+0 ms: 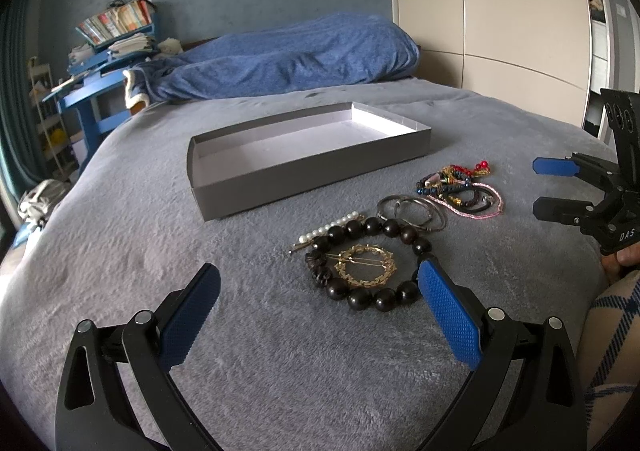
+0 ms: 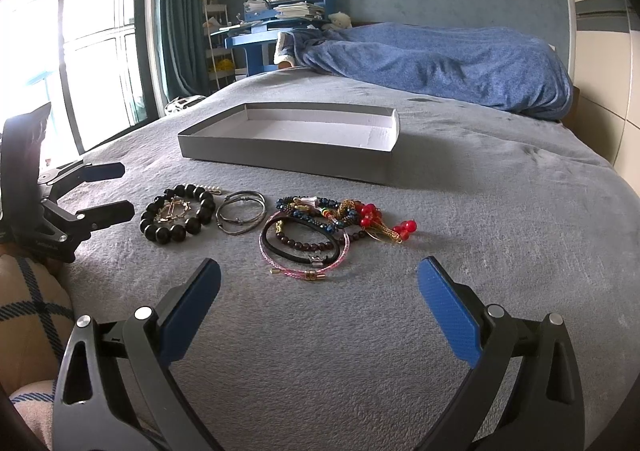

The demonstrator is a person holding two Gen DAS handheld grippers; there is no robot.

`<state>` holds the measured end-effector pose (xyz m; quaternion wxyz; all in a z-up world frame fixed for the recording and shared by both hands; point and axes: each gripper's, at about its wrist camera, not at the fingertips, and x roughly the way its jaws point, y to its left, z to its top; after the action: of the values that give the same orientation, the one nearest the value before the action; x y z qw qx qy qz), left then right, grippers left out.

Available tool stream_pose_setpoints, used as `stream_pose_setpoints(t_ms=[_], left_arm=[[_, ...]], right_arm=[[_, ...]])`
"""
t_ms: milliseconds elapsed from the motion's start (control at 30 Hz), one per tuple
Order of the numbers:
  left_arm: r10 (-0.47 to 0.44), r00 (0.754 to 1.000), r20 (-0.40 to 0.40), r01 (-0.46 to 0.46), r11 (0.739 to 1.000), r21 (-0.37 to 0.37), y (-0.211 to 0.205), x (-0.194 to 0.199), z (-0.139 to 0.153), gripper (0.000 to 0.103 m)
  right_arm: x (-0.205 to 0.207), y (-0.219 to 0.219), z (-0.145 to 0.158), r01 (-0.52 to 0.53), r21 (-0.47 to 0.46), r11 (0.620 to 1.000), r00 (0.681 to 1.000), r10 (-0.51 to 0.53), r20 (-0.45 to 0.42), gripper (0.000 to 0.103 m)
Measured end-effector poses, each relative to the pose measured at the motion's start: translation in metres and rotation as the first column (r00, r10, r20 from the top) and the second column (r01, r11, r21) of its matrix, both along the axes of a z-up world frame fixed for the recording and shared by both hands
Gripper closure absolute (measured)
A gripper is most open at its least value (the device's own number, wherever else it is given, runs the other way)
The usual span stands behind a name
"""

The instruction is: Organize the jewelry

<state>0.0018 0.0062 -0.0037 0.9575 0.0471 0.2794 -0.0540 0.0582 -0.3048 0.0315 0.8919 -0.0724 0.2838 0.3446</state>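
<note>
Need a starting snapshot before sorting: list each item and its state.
gray box: open, nothing inside
black bead bracelet: on blanket, gold brooch inside its ring
silver bangles: on blanket, overlapping
tangled bracelets: piled together
left gripper: open
right gripper: open

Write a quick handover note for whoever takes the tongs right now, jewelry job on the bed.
Left tongs: open, empty, low over the blanket beside the black bead bracelet.
Right tongs: open, empty, just short of the bracelet pile.
Things: grey box sits empty on the bed. In front of it, in a row: black bead bracelet with a gold brooch lying inside its ring and a pearl clip at its far edge, silver bangles, then the tangled pile with red beads.
Done: nothing is in the box.
Left: move every piece into the box.
</note>
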Motion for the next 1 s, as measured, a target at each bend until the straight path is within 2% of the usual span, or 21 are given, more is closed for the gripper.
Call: stream_pose_setpoints(t_ms=[400,1000], left_arm=[[0.002,0.999,-0.037,-0.003,1.000,-0.013,0.0032,0.0041,-0.0009,0.005],[0.008,1.000,-0.027,-0.008,1.000,-0.001,0.0009,0.0029,-0.0006,0.005]], right_arm=[[0.0007,-0.0004,-0.0009,-0.002,0.004,1.000,1.000,0.002,-0.007,0.005],[0.0004,0.0002,-0.0009,0.004,0.006,1.000,1.000,-0.004,-0.011,0.005]])
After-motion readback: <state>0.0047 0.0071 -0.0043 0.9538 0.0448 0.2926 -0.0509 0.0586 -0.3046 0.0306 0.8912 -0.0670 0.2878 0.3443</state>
